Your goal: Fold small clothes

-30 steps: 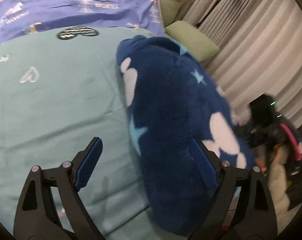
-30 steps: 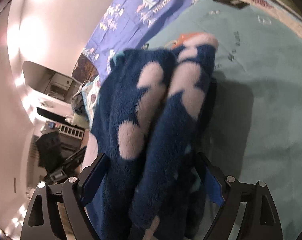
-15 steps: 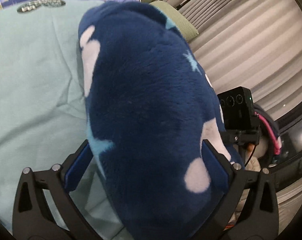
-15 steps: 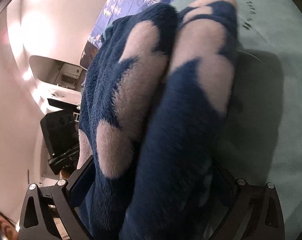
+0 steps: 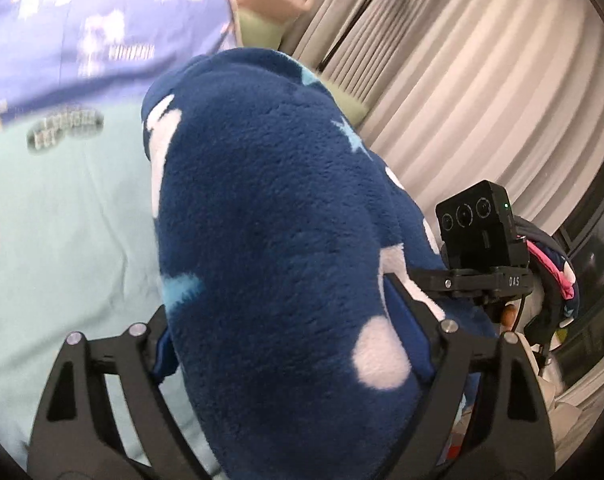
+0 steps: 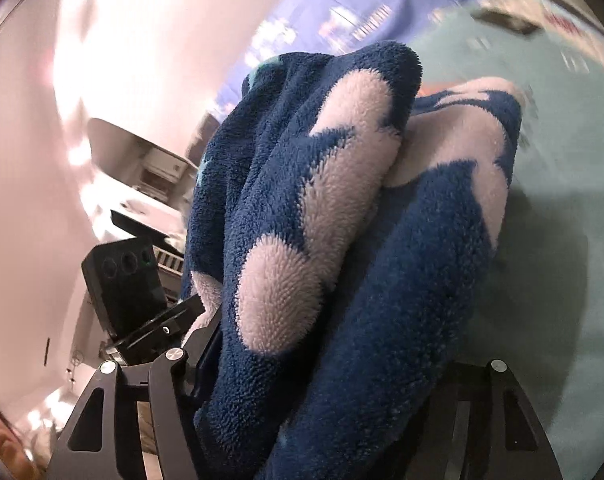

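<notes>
Your left gripper [image 5: 286, 340] and right gripper [image 6: 321, 392] have just been closing, and each clenches the bunched navy fleece garment [image 5: 270, 240] between its pads. The garment's long axis runs away from you, over the pale green bedsheet [image 5: 62, 240].

Fleece garment [image 5: 270, 240]: dark blue plush with white blobs and pale blue stars. Bunched into thick folds [image 6: 341, 220], raised above the light green bed sheet [image 5: 62, 220].
</notes>
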